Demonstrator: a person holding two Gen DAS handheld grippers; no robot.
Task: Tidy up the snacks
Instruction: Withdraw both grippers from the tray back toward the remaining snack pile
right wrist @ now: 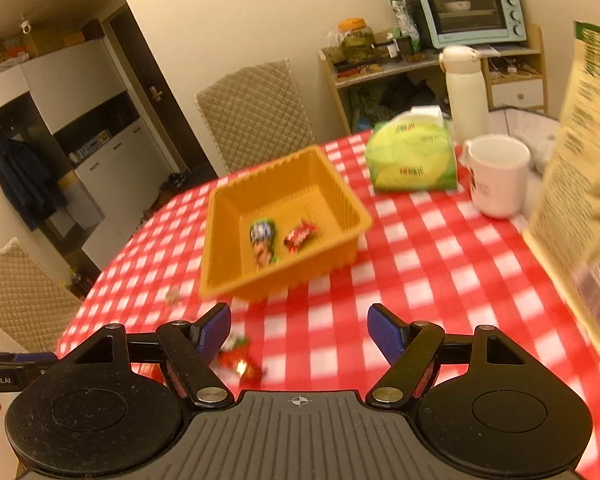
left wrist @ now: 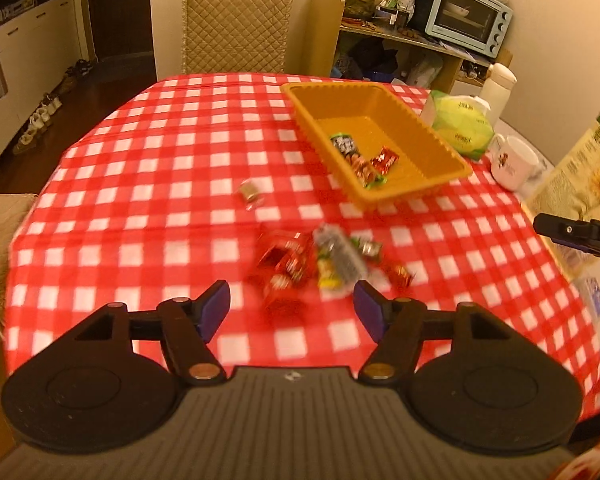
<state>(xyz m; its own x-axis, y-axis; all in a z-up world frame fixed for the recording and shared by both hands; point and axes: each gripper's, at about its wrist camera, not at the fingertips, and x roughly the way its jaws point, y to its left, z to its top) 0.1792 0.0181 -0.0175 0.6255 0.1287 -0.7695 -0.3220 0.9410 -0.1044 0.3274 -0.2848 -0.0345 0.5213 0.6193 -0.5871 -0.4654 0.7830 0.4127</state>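
An orange basket point(left wrist: 448, 148) point(right wrist: 352, 208) stands on the red checked table. It holds a green-and-blue snack packet point(left wrist: 346, 147) point(right wrist: 263, 240) and a red snack packet point(left wrist: 385, 159) point(right wrist: 299, 235). A blurred pile of loose snacks point(left wrist: 320, 264) lies just ahead of my left gripper point(left wrist: 291, 309), which is open and empty above the table. One small snack point(left wrist: 250, 192) lies apart to the left. My right gripper point(right wrist: 299, 330) is open and empty in front of the basket, with a red snack point(right wrist: 240, 362) by its left finger.
A green tissue pack point(right wrist: 414, 156), a white mug point(right wrist: 498, 176), a white thermos point(right wrist: 464, 88) and a tall printed box point(right wrist: 580, 200) stand along the table's right side. Quilted chairs point(left wrist: 236, 20) stand around the table. A shelf with a toaster oven point(left wrist: 468, 14) is behind.
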